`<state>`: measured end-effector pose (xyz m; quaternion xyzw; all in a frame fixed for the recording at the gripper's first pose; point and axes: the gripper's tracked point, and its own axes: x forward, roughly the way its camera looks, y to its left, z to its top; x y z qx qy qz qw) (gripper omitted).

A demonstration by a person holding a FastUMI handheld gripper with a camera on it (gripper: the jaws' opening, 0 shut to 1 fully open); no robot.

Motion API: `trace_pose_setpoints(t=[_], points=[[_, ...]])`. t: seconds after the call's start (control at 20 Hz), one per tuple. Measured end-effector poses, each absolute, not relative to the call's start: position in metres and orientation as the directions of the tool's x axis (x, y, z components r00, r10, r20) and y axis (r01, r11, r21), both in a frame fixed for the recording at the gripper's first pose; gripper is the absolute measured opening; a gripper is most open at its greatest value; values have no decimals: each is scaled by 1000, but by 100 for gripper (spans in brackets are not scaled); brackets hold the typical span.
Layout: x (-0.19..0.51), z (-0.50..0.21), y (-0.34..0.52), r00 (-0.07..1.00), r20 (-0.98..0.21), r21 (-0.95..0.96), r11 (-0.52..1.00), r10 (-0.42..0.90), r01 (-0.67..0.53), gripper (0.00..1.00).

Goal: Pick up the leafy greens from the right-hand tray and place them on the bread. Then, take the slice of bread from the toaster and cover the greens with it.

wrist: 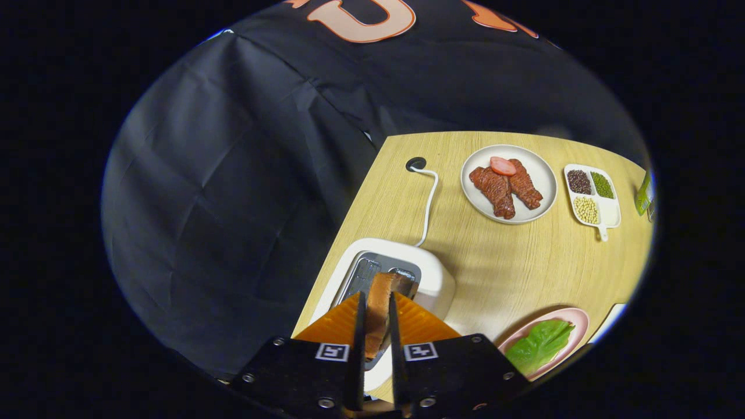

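A slice of bread [381,302] stands on edge between my two fingers, and my gripper [377,298] is shut on it. The slice is held above the white toaster [430,273], whose slots lie just under and beyond my fingertips. To the right of my fingers, a pink plate [573,319] carries the leafy greens [538,344]; whatever lies under the greens is hidden.
A white cable [428,203] runs from the toaster to a hole in the wooden table [500,262]. Beyond it are a white plate [544,174] with meat pieces and a divided dish [608,212] of beans. The table's left edge meets the booth wall.
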<state>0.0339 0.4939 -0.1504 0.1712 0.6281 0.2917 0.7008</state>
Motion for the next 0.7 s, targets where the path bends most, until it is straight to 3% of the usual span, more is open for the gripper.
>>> trace_pose_setpoints(t=[0.2, 0.7], points=[[35, -136, 482, 73, -749, 637, 746, 658, -193, 11], [37, -76, 418, 213, -646, 717, 679, 733, -157, 11]])
